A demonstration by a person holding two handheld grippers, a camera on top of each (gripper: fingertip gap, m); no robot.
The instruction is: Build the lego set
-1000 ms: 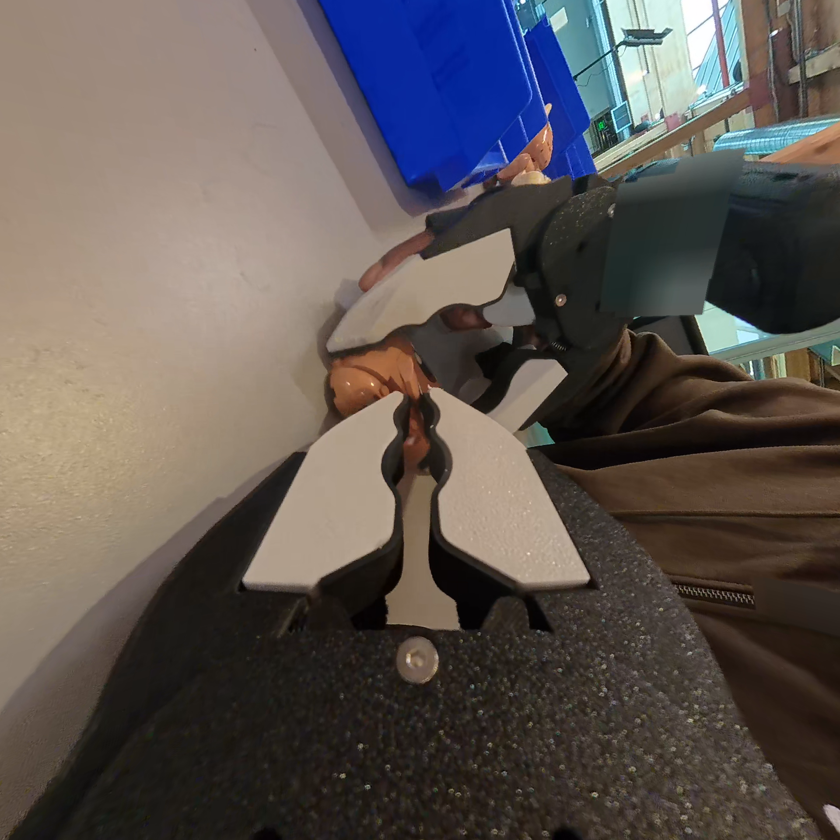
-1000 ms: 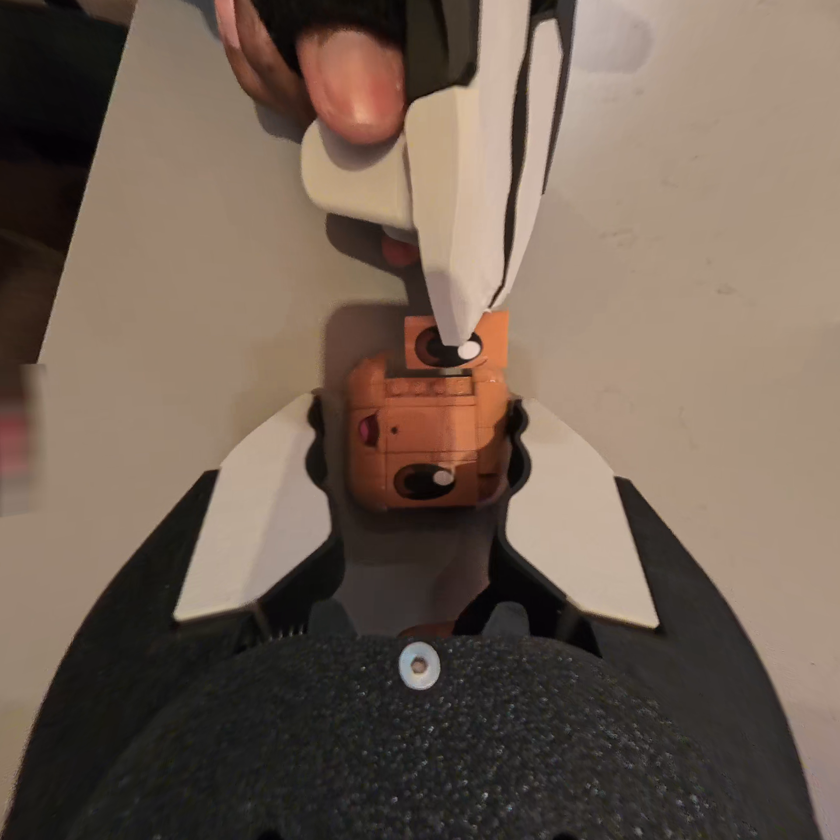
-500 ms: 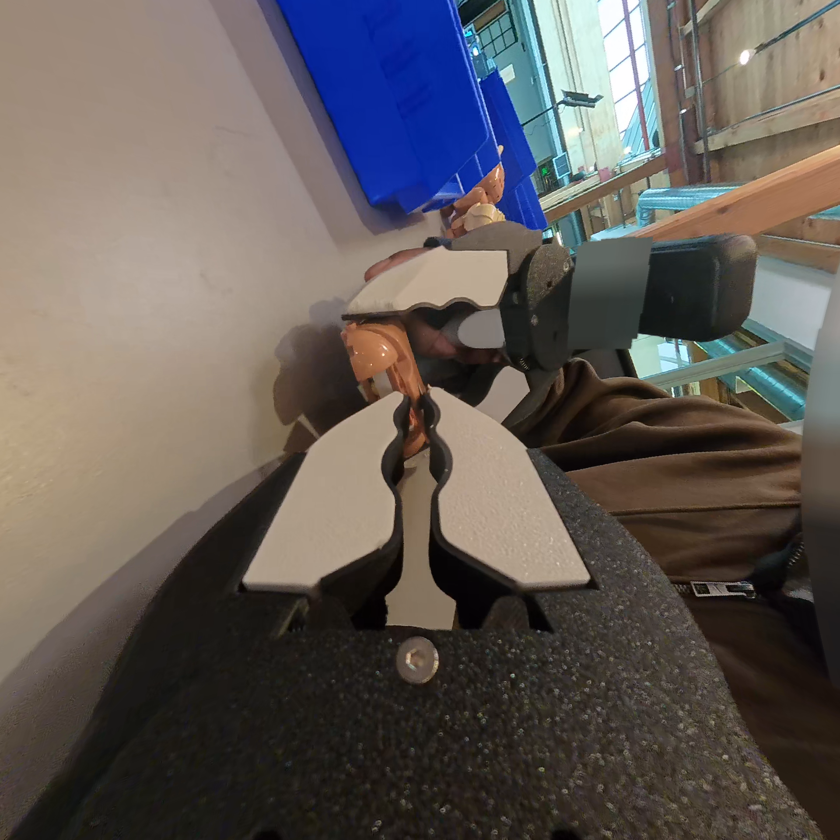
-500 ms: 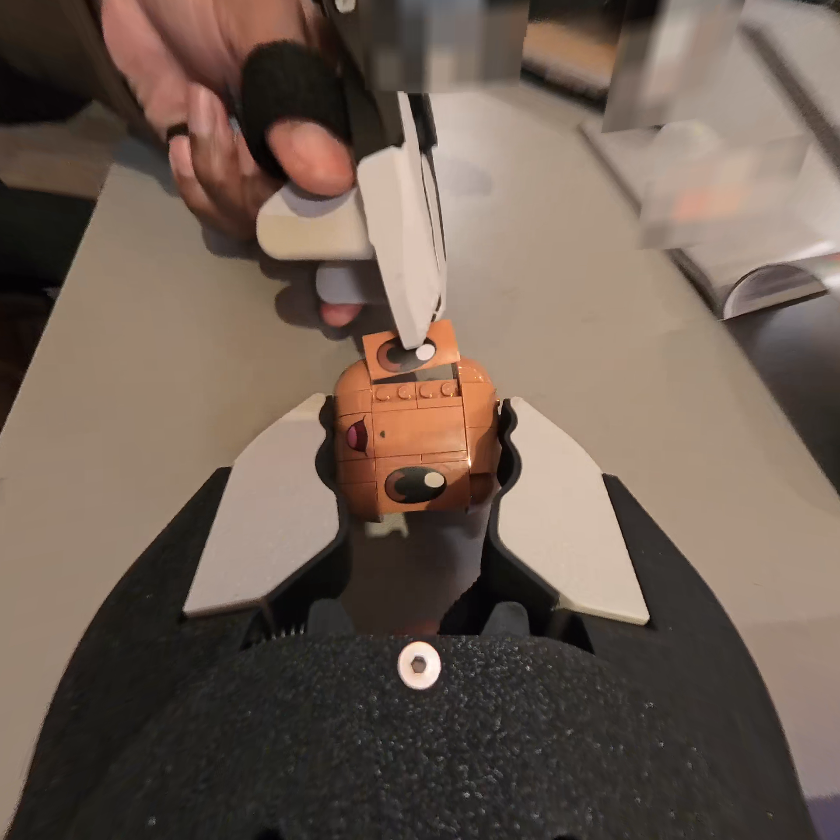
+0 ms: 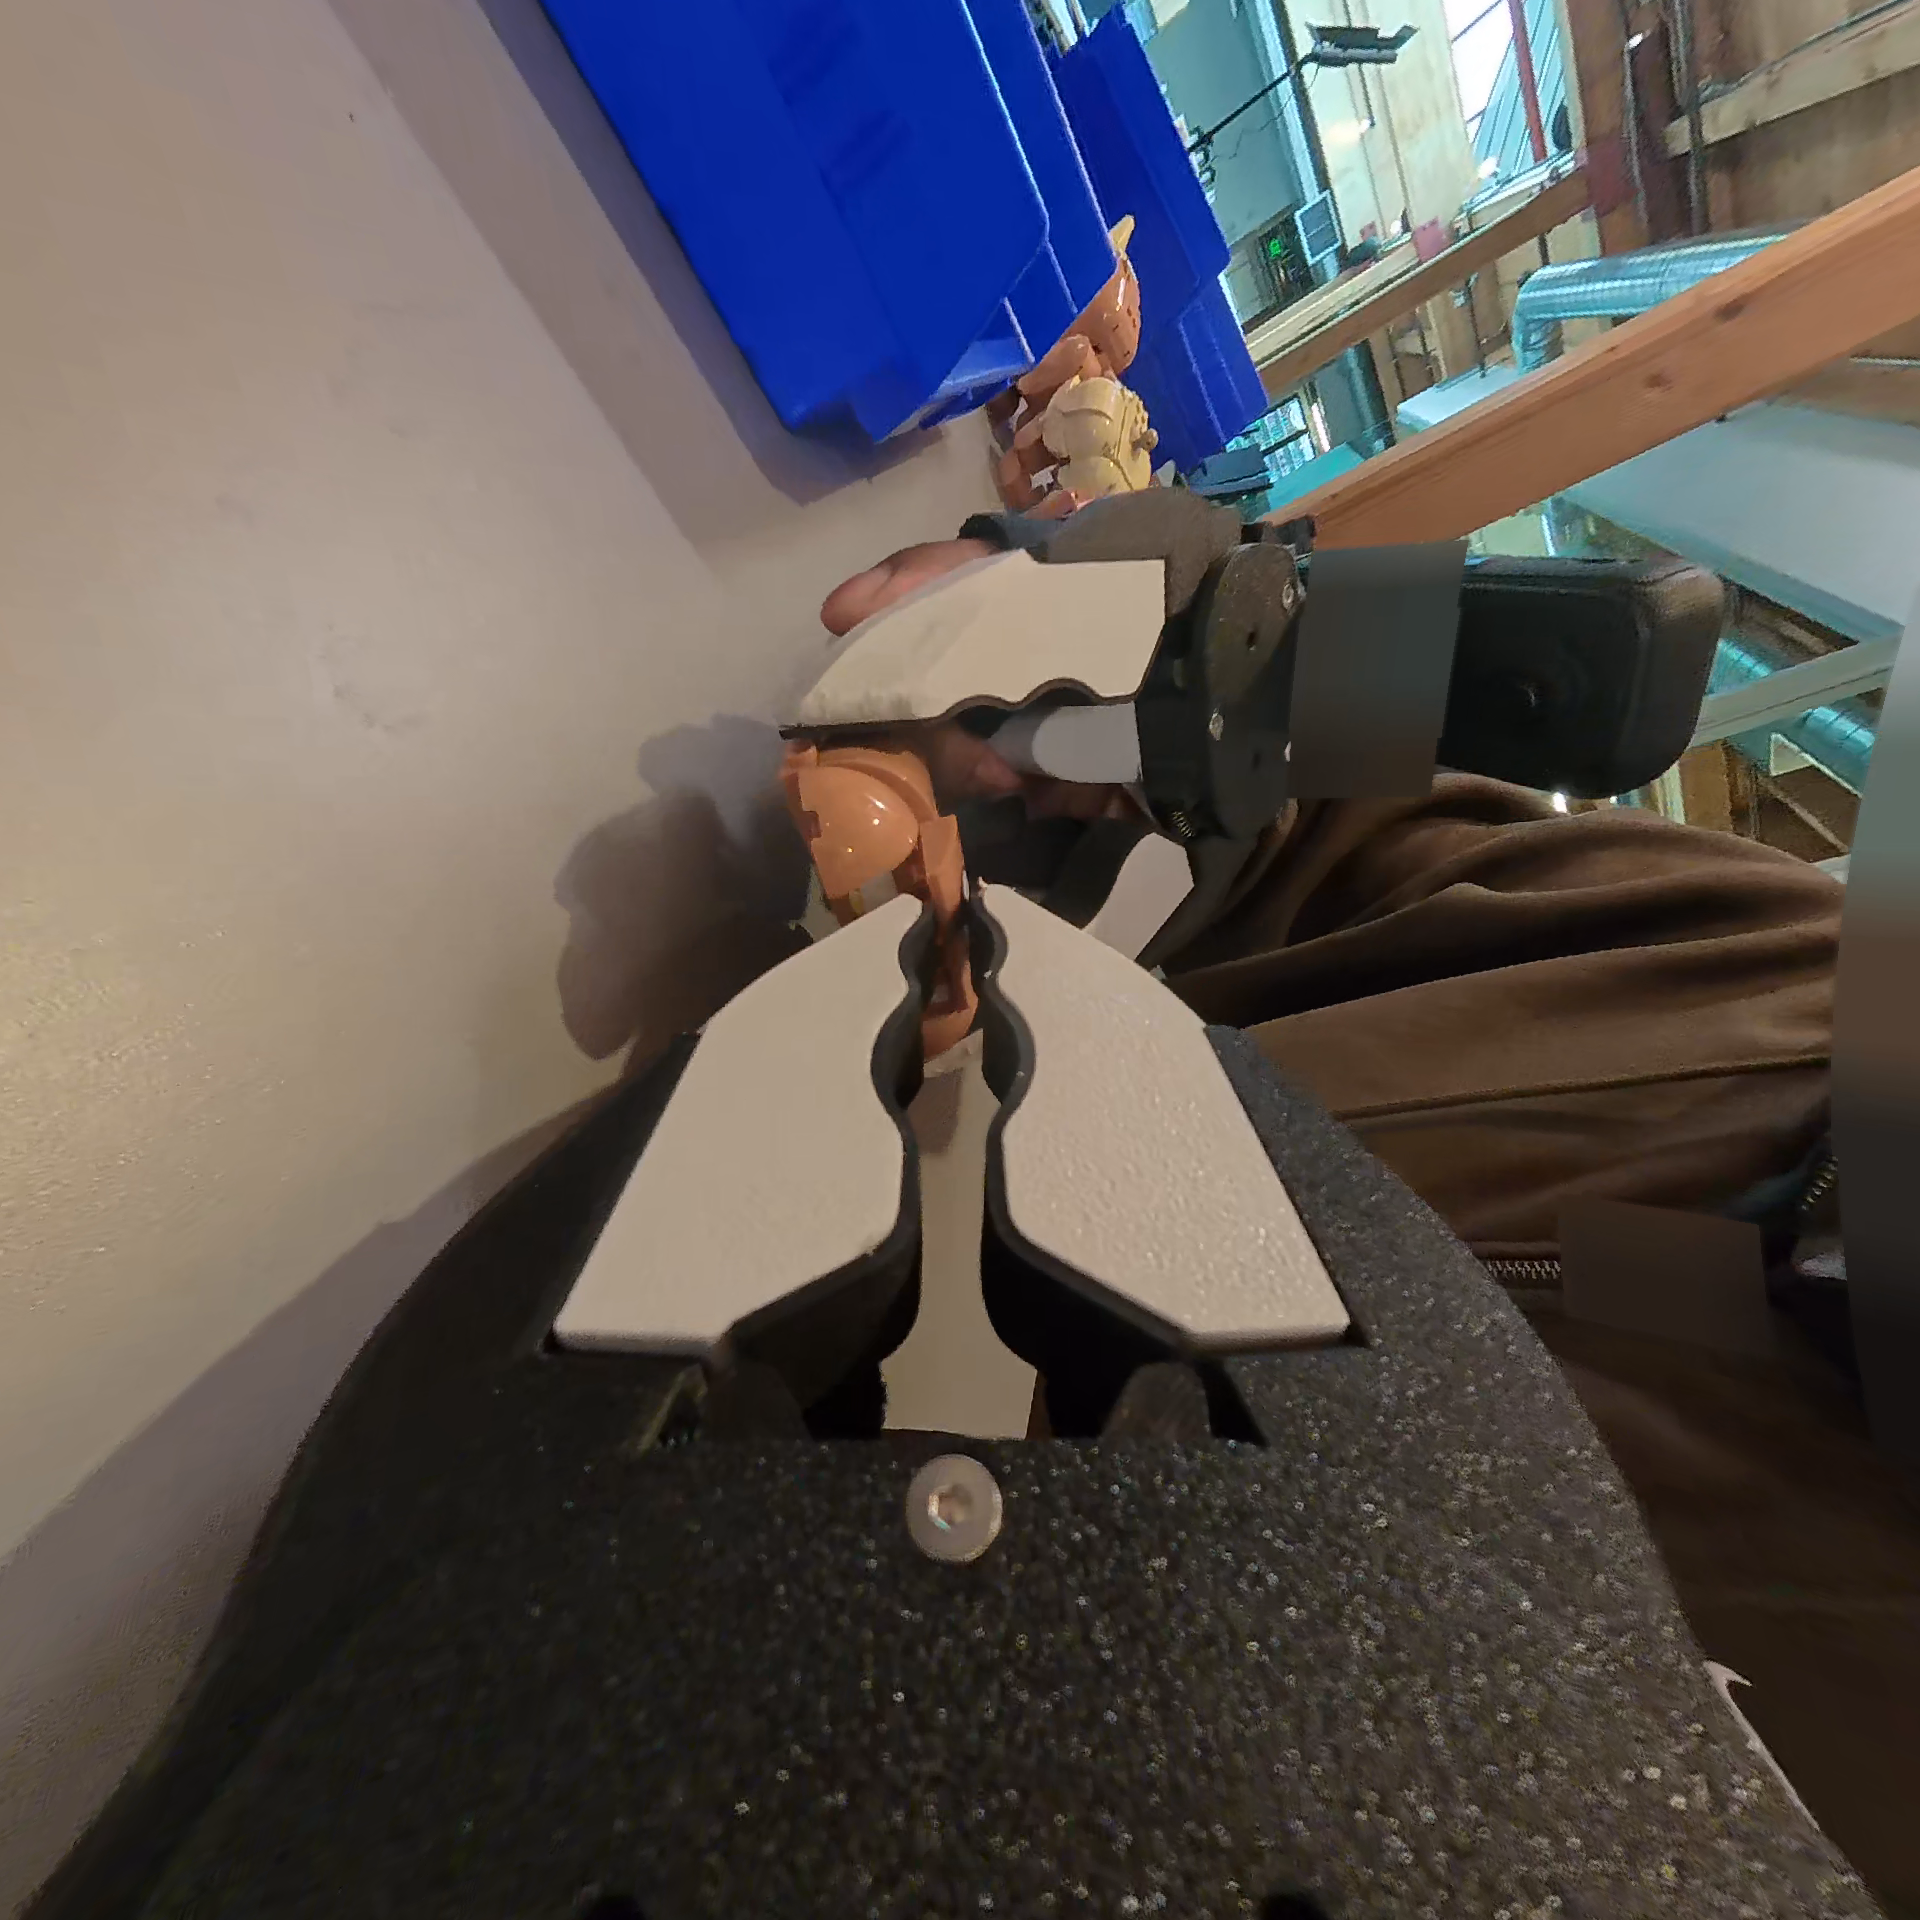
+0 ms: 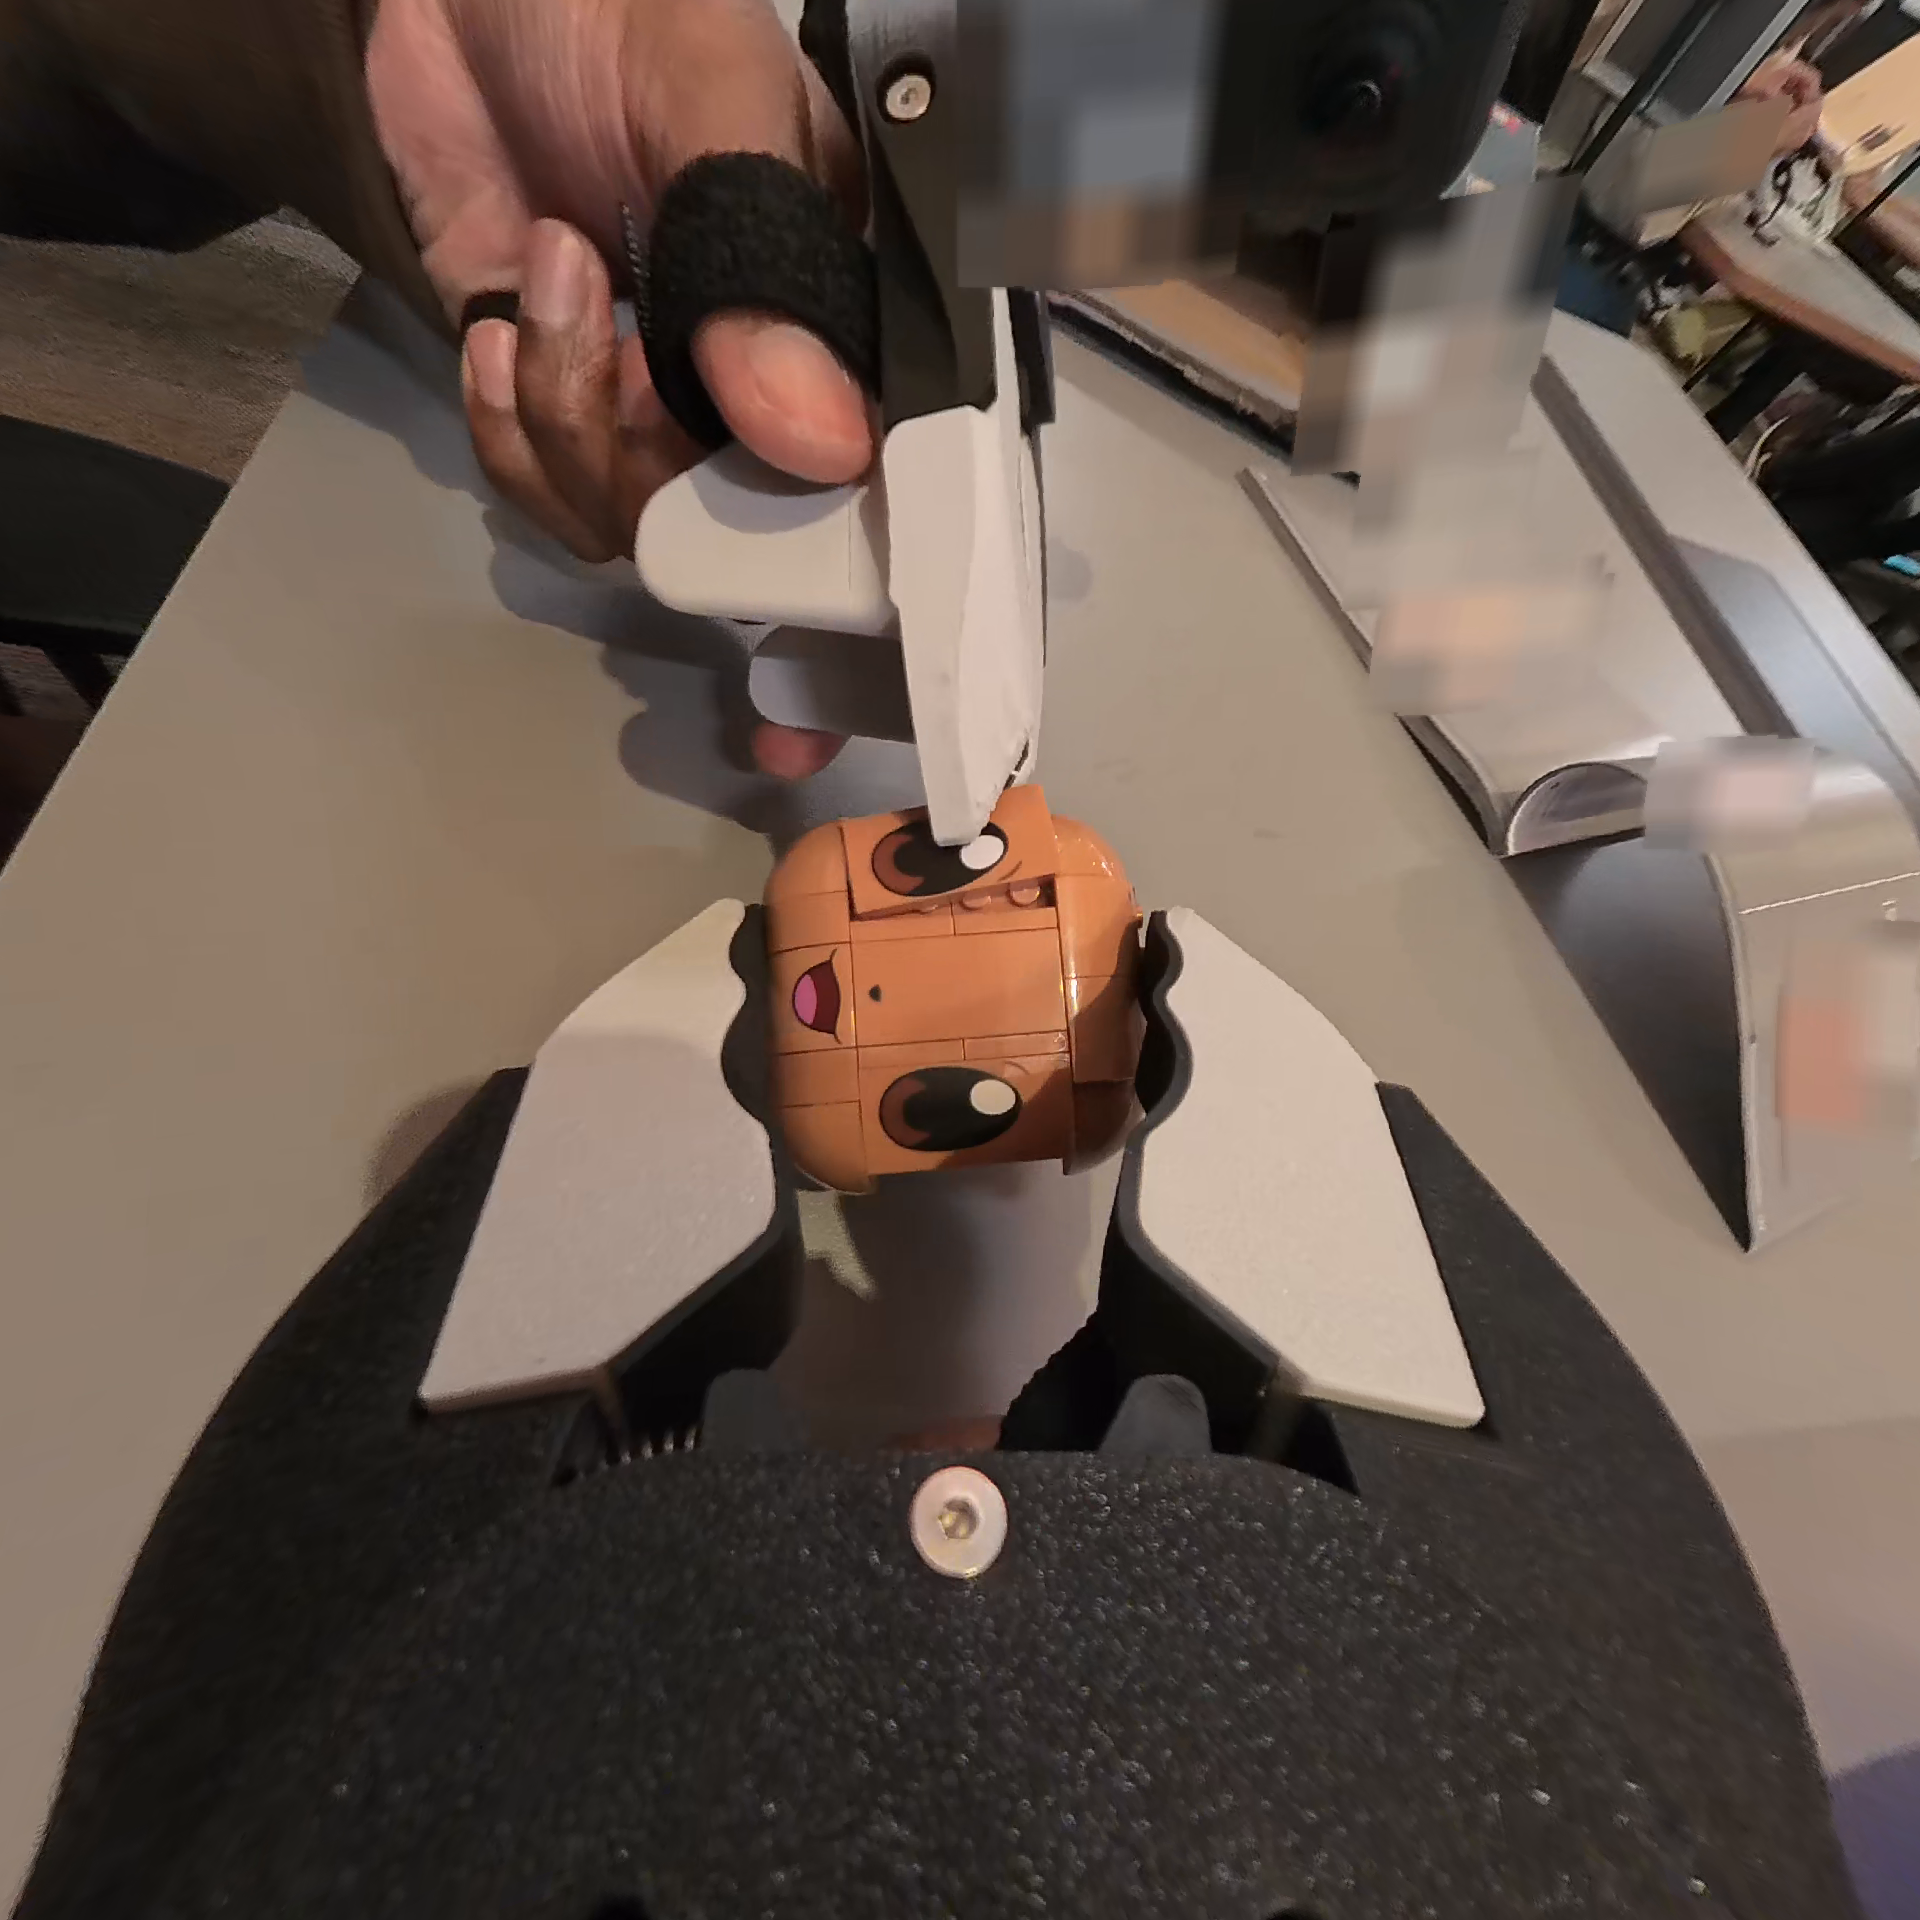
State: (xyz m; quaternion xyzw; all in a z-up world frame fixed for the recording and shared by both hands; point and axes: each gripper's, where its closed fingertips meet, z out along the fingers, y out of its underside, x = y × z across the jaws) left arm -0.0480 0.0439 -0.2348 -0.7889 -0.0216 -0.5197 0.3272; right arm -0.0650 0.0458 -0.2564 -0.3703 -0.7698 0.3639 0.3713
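Seating a printed eye tile (image 6: 951, 854), the left claw (image 6: 977, 821) pinches it against the orange brick-built head (image 6: 935, 1013); the right claw (image 6: 940, 1023) clamps that head, needing square, even pressure.

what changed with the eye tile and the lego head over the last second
The eye tile, pinched in the left gripper, went from hanging clear of the lego head to lying tilted on its studs, not pressed flat. The right gripper lifted the head off the table. Unchanged: both jaws shut on their pieces.
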